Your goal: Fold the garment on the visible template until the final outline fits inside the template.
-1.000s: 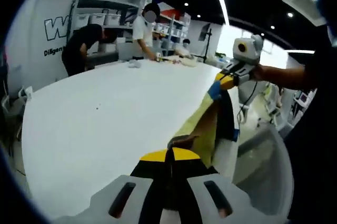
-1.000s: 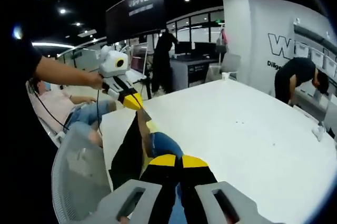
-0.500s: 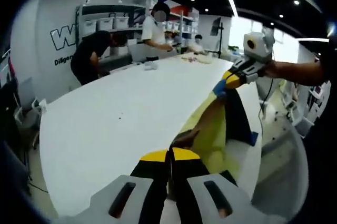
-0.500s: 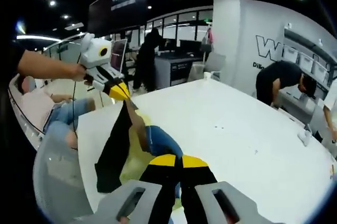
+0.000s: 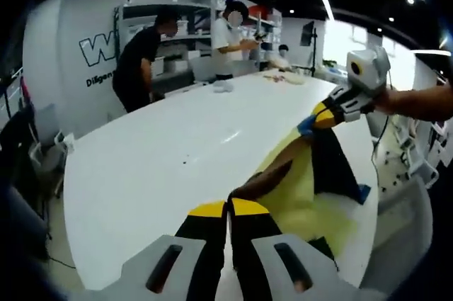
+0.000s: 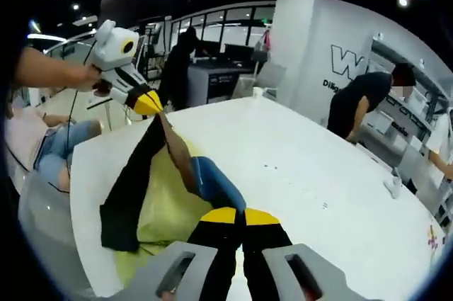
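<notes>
Left gripper view: your left gripper [image 5: 228, 209] pinches garment [image 5: 297, 180] edge; right gripper [image 5: 327, 113] clamps far end. You hold it stretched above table [image 5: 163, 166], likely for laying flat on yellow template [image 6: 166, 202].

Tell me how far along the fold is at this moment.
Early stage. Done: both tongs have a grip on the garment. In hand: the left tongs and right tongs hold it stretched between them above the white table, with dark and blue parts hanging over a yellow sheet. Left: laying it flat, folding it, and fitting the outline inside the template.
</notes>
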A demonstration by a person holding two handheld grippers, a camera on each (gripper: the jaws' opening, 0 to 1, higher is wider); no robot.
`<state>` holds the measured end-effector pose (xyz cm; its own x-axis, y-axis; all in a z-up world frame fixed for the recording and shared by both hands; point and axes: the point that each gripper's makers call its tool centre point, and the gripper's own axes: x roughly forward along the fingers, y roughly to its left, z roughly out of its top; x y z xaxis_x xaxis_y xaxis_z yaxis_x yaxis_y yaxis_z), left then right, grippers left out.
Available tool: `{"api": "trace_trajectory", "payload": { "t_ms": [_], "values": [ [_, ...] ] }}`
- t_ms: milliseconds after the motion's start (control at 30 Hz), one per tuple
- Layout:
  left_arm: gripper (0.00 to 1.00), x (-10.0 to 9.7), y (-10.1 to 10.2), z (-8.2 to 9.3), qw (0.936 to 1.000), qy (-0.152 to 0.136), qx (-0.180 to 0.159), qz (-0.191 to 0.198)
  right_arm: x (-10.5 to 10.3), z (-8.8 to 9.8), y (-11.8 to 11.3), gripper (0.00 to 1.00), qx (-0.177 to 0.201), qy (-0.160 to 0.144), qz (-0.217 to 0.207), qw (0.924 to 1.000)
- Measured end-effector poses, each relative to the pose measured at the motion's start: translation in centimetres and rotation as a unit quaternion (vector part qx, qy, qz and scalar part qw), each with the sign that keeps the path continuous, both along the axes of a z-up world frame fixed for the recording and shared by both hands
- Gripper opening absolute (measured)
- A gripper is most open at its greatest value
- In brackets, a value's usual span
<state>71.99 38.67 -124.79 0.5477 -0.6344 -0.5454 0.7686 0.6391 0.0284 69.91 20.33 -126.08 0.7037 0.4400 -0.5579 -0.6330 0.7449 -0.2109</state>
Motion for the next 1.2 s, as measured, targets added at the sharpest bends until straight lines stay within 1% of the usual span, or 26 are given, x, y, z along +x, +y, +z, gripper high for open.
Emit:
{"api": "trace_trajectory", "payload": {
  "t_ms": [67, 100, 167, 267, 367, 433, 567, 633, 700, 767, 800, 900, 1000, 1100, 1167, 1200],
  "values": [
    [0.00, 0.9, -0.2, -0.7, 1.0000, -0.003, 0.008, -0.001, 0.8, -0.8, -0.4, 0.00, -0.033, -0.007, -0.003, 0.9994],
    [0.00, 1.3, -0.2, -0.9, 0.9999, -0.002, 0.011, -0.001, 1.2, -1.1, -0.5, 0.00, -0.050, -0.016, 0.003, 0.9986],
    [0.00, 2.1, -0.3, -1.5, 0.9998, -0.003, 0.018, 0.002, 2.1, -1.8, -0.3, 0.00, -0.045, -0.011, -0.004, 0.9989],
    [0.00, 3.2, -0.2, -2.6, 0.9997, 0.005, 0.022, 0.005, 3.6, -2.8, -0.6, 0.00, -0.053, -0.004, -0.013, 0.9985],
    [0.00, 4.2, -0.2, -3.5, 0.9996, 0.007, 0.027, 0.007, 4.6, -3.8, -0.5, 0.00, -0.054, 0.005, -0.017, 0.9984],
    [0.00, 4.7, -0.1, -4.1, 0.9994, 0.017, 0.029, 0.010, 5.2, -4.7, -0.5, 0.00, -0.057, 0.016, -0.020, 0.9980],
    [0.00, 5.9, -0.2, -5.5, 0.9989, 0.027, 0.036, 0.014, 6.5, -6.4, -0.6, 0.00, -0.065, 0.029, -0.028, 0.9971],
    [0.00, 6.5, -0.3, -6.4, 0.9985, 0.032, 0.042, 0.016, 6.8, -7.3, -0.7, 0.00, -0.065, 0.042, -0.033, 0.9965],
    [0.00, 7.0, -0.4, -7.4, 0.9978, 0.040, 0.050, 0.017, 7.4, -8.6, -0.8, 0.00, -0.066, 0.057, -0.042, 0.9953],
    [0.00, 7.6, -0.5, -8.5, 0.9972, 0.045, 0.057, 0.019, 7.7, -9.2, -0.9, 0.00, -0.065, 0.062, -0.047, 0.9948],
    [0.00, 7.7, -0.6, -8.9, 0.9968, 0.047, 0.061, 0.020, 7.8, -10.0, -1.0, 0.00, -0.062, 0.075, -0.054, 0.9937],
    [0.00, 8.2, -0.7, -10.3, 0.9958, 0.054, 0.070, 0.023, 8.2, -10.8, -1.0, 0.00, -0.066, 0.079, -0.059, 0.9930],
    [0.00, 8.6, -0.8, -11.0, 0.9953, 0.059, 0.073, 0.025, 8.7, -11.7, -1.3, 0.00, -0.076, 0.085, -0.060, 0.9916],
    [0.00, 9.2, -0.8, -11.7, 0.9946, 0.068, 0.072, 0.032, 9.4, -12.3, -1.7, 0.00, -0.085, 0.087, -0.061, 0.9907],
    [0.00, 9.4, -0.7, -12.4, 0.9926, 0.090, 0.065, 0.048, 10.2, -12.5, -1.9, 0.00, -0.083, 0.088, -0.063, 0.9907],
    [0.00, 9.6, -0.7, -12.8, 0.9911, 0.106, 0.058, 0.057, 10.5, -12.7, -2.0, 0.00, -0.076, 0.092, -0.070, 0.9904]
  ]
}}
